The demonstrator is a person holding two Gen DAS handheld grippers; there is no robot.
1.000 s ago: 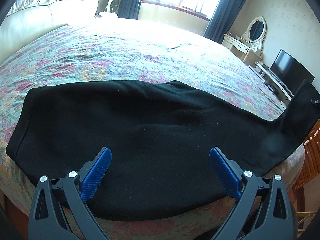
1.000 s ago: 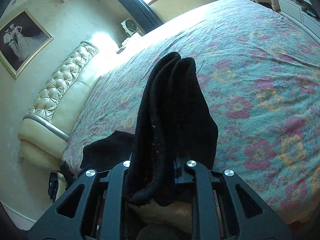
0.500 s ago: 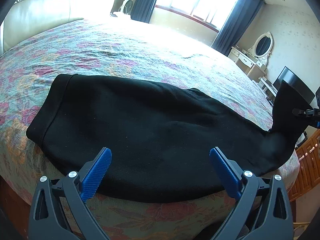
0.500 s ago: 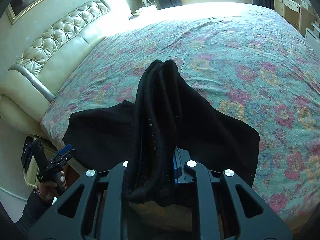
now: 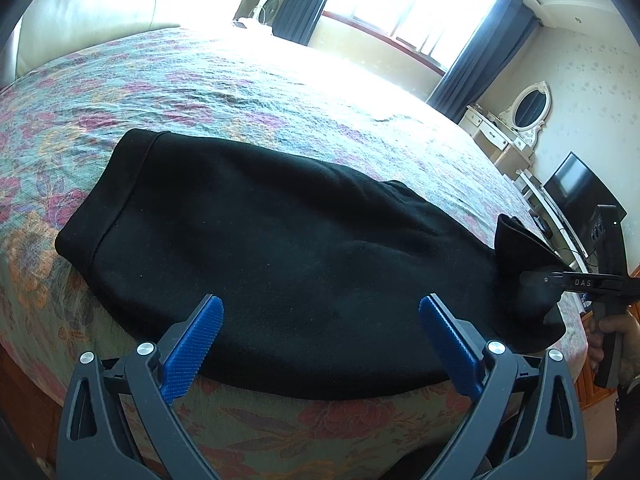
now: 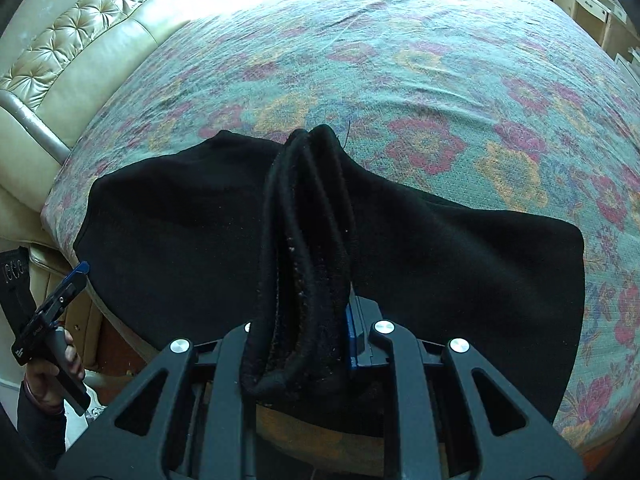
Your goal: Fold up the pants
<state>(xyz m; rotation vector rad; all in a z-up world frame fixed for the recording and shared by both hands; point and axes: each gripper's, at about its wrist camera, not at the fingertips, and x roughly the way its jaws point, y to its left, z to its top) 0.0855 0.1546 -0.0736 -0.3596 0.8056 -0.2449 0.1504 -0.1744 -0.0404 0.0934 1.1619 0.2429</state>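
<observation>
Black pants (image 5: 280, 240) lie lengthwise along the near edge of a floral bedspread (image 5: 240, 92), one hemmed end at the left. My left gripper (image 5: 320, 304) hovers open over the pants' near edge with nothing between its blue pads (image 5: 192, 344). My right gripper (image 6: 308, 320) is shut on the other end of the pants, a bunch of stacked edges (image 6: 308, 220) that stands up between its fingers. From the left wrist view, the right gripper (image 5: 538, 278) holds that raised end at the bed's right corner. The right wrist view also catches the left gripper (image 6: 76, 276), low on the left.
A cream tufted headboard (image 6: 80, 40) borders the bed's far side. A white dresser with an oval mirror (image 5: 528, 108) and a dark TV (image 5: 576, 196) stand by the right wall. A bright window with dark curtains (image 5: 400, 0) lies beyond the bed. Wooden bed frame (image 6: 120, 340) runs below the edge.
My right gripper has come down and in over the bed with the held end, so more of the pants lies beneath it. My left gripper shifted sideways along the edge, still open.
</observation>
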